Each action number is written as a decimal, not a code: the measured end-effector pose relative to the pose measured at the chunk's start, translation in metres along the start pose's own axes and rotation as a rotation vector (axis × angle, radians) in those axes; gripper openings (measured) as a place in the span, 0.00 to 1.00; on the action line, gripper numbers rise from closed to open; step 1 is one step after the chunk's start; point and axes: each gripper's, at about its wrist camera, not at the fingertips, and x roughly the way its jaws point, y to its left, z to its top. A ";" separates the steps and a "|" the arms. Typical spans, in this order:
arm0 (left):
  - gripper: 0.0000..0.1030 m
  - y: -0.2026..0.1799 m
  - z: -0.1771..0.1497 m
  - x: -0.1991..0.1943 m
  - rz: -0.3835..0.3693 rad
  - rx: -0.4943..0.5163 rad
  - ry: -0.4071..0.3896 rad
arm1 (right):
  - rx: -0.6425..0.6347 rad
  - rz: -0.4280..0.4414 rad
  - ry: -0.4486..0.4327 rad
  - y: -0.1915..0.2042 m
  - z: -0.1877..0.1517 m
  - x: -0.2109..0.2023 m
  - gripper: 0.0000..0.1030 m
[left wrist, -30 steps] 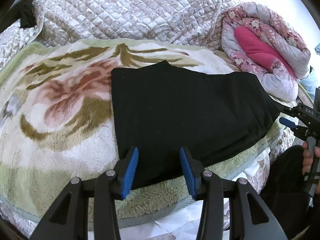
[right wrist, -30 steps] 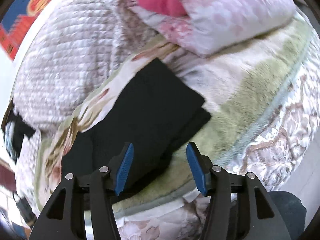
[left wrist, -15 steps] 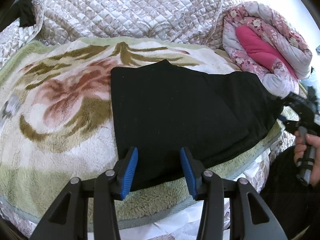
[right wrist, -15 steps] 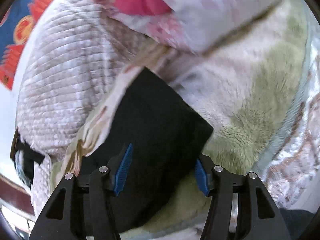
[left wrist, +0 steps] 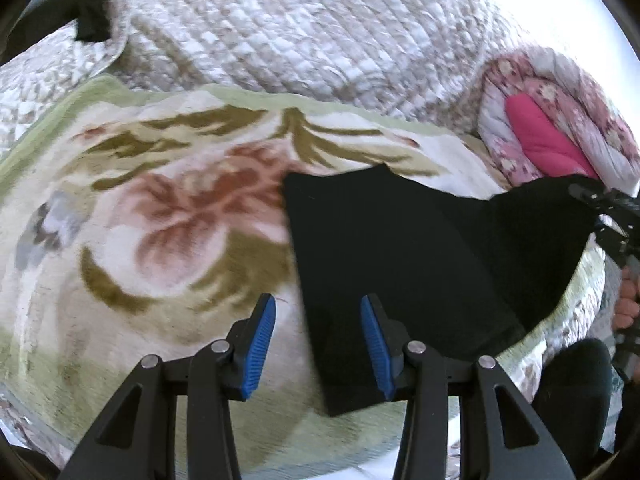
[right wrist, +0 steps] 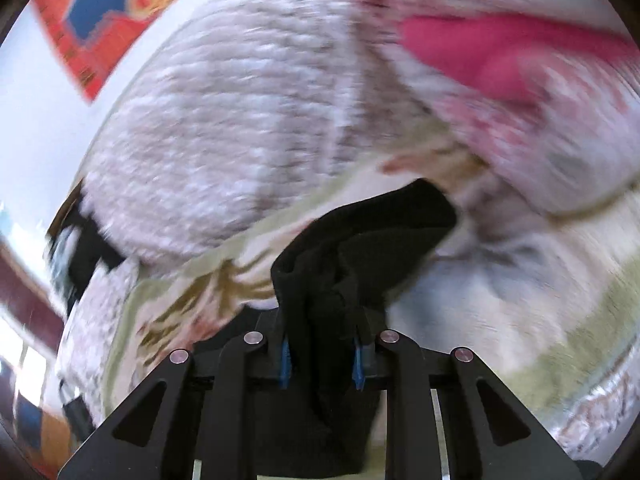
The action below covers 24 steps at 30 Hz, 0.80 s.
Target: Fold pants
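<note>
The black pants (left wrist: 420,264) lay partly folded on a plush flowered blanket (left wrist: 168,216) spread over the bed, their left edge straight and their near corner reaching down toward the blanket's pale green border. The right gripper (right wrist: 322,360) had its jaws drawn narrow and clamped on a bunch of the dark cloth, which rose between the blue pads (right wrist: 284,360) in thick, soft ridges; in the left wrist view that same end of the pants stood lifted off the blanket at the far right, pulled up into a peak where the gripper met it. That grip at the end looked meant for carrying one end over the rest, so the garment would halve in length. The left gripper (left wrist: 318,346) sat low at the near left corner with its jaws wide and nothing between them, one ribbed blue pad over the blanket and the other over the cloth, probably placed there to take or pin that corner while the other end travelled. The pants looked heavy, matte and limp, likely to sag and slip out of line if lifted by one point only. Behind lay a quilted cream bedspread (left wrist: 304,36) with a stitched diamond pattern, and to the right a rolled pink flowered quilt (left wrist: 560,128) with a bright pink lining.
</note>
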 end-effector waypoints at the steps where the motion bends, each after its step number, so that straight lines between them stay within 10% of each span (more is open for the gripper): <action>1: 0.46 0.004 0.001 -0.001 0.005 -0.010 -0.004 | -0.037 0.024 0.008 0.016 0.000 0.003 0.22; 14: 0.46 0.051 -0.007 -0.025 0.031 -0.116 -0.047 | -0.465 0.209 0.425 0.143 -0.130 0.115 0.22; 24: 0.46 0.065 -0.011 -0.026 0.013 -0.155 -0.048 | -0.530 0.179 0.402 0.159 -0.141 0.115 0.22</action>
